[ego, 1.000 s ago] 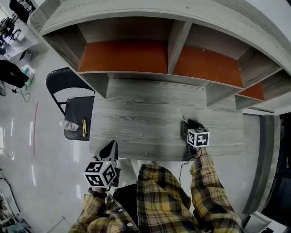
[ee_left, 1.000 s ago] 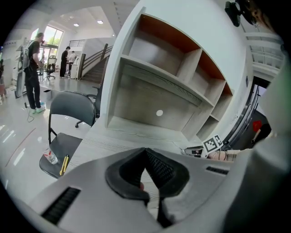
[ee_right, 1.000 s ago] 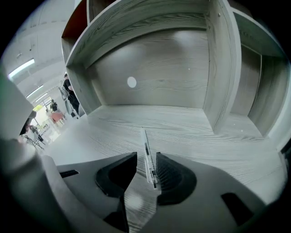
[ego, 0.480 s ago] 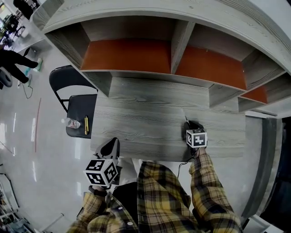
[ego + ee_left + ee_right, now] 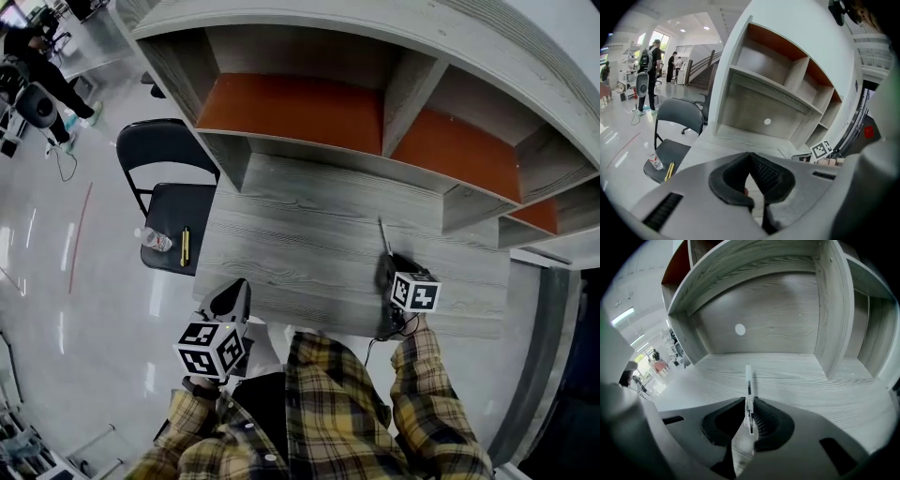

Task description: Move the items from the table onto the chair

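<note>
A thin clear pen (image 5: pixel 748 389) stands between the jaws of my right gripper (image 5: pixel 749 420), its tip pointing out over the grey wooden table (image 5: pixel 797 378). The jaws have just been closing and now press on the pen. In the head view the pen (image 5: pixel 382 236) sticks out ahead of the right gripper (image 5: pixel 386 269) at the table's right. My left gripper (image 5: pixel 231 300) hangs at the table's front left edge, shut and empty (image 5: pixel 751 161). The black folding chair (image 5: pixel 167 214) left of the table carries a water bottle (image 5: pixel 155 240) and a yellow pen (image 5: pixel 185 246).
A shelf unit with orange back panels (image 5: pixel 300 108) rises along the table's far side. The chair (image 5: pixel 663 151) with the bottle (image 5: pixel 656 162) stands on a shiny floor. People stand far off at the left (image 5: pixel 647 70).
The right gripper's jaws have closed onto the pen. The head view has shifted, so the chair and table now sit further right. The left gripper has hardly moved.
</note>
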